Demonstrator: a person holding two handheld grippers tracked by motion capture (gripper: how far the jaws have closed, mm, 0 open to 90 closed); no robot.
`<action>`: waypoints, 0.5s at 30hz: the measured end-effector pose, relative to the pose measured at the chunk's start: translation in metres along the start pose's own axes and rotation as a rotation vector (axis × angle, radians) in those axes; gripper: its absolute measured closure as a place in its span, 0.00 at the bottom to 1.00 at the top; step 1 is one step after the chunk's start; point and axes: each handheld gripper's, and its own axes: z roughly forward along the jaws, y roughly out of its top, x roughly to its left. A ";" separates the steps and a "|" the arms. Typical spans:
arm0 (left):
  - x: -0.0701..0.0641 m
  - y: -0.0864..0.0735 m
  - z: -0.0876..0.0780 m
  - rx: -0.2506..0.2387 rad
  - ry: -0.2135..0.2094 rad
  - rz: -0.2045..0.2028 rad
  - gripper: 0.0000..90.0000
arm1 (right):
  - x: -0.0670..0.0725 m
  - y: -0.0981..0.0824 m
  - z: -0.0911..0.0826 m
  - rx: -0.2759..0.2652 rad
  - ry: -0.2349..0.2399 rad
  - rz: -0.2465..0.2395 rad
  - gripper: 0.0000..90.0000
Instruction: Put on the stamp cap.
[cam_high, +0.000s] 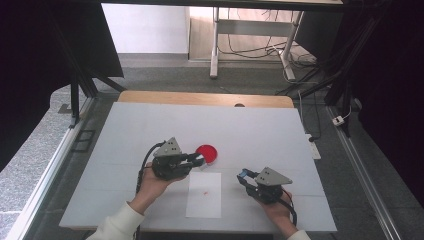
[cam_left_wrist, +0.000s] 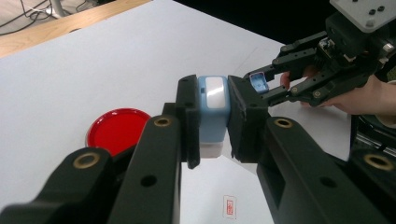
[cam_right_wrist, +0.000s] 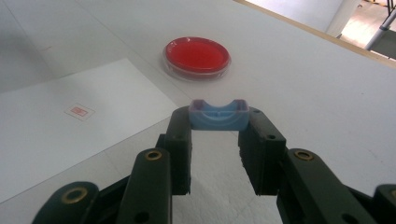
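My left gripper (cam_left_wrist: 214, 122) is shut on a light blue stamp body (cam_left_wrist: 213, 100) with a white base, held just above the table. In the high view the left gripper (cam_high: 199, 160) sits beside a round red ink pad (cam_high: 207, 153). My right gripper (cam_right_wrist: 218, 133) is shut on a small blue cap (cam_right_wrist: 218, 116), pinched by its two ends at the fingertips. From the left gripper view, the right gripper (cam_left_wrist: 261, 88) and the cap (cam_left_wrist: 258, 82) hang a short way beyond the stamp. The red ink pad (cam_right_wrist: 197, 56) lies ahead of the cap.
A white sheet of paper (cam_high: 204, 197) lies between the two hands, with a small red stamp mark (cam_high: 205, 192) on it; the same mark (cam_right_wrist: 79, 111) is seen on the sheet (cam_right_wrist: 56, 140). The white tabletop (cam_high: 150, 125) ends at a wooden far edge (cam_high: 200, 98).
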 end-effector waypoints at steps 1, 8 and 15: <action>0.000 0.000 0.000 -0.002 -0.006 -0.006 0.83 | 0.001 0.000 0.000 0.008 -0.009 -0.001 0.72; 0.001 0.001 0.002 -0.003 -0.009 -0.010 0.83 | 0.003 0.000 0.000 0.000 0.000 -0.005 0.72; -0.001 0.001 0.002 -0.005 -0.010 -0.012 0.83 | 0.005 0.001 0.002 -0.004 0.002 0.003 0.72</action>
